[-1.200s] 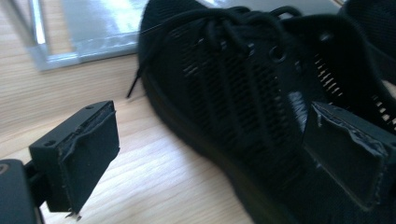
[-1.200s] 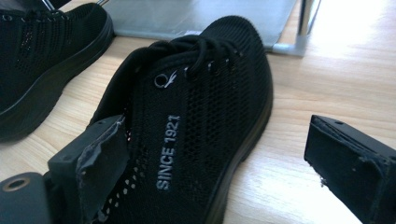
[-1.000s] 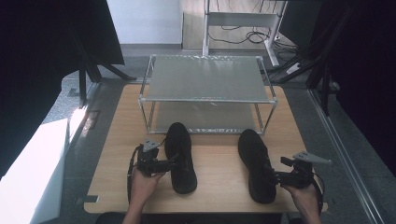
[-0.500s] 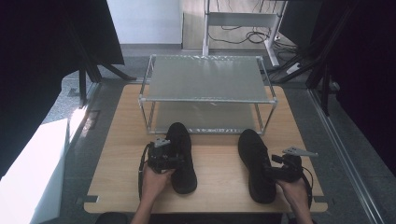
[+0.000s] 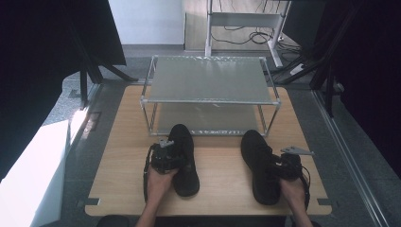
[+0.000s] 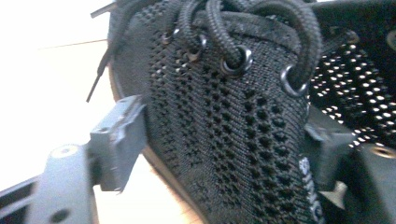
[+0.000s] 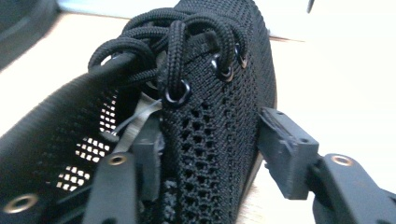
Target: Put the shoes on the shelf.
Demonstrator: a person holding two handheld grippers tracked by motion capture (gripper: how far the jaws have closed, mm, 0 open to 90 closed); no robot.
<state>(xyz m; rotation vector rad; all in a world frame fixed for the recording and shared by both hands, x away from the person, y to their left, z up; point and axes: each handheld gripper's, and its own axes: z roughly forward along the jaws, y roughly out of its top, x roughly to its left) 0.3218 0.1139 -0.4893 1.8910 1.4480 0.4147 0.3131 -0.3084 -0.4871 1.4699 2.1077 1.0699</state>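
Each claw, left (image 6: 224, 140) and right (image 7: 210, 158), straddles its black shoe's (image 6: 233, 140) side wall, half-open.

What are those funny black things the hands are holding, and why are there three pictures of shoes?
A person sits at a light wooden table, holding a black two-jaw gripper in each hand: the left gripper and the right gripper. They work like big tweezers. One camera looks down from above. The two close-up pictures come from small cameras riding on the grippers. On the table lie two black mesh lace-up shoes, the left shoe and the right shoe, in front of a metal two-level rack. Each gripper has one jaw inside a shoe's opening and one outside its wall, not yet squeezed shut.
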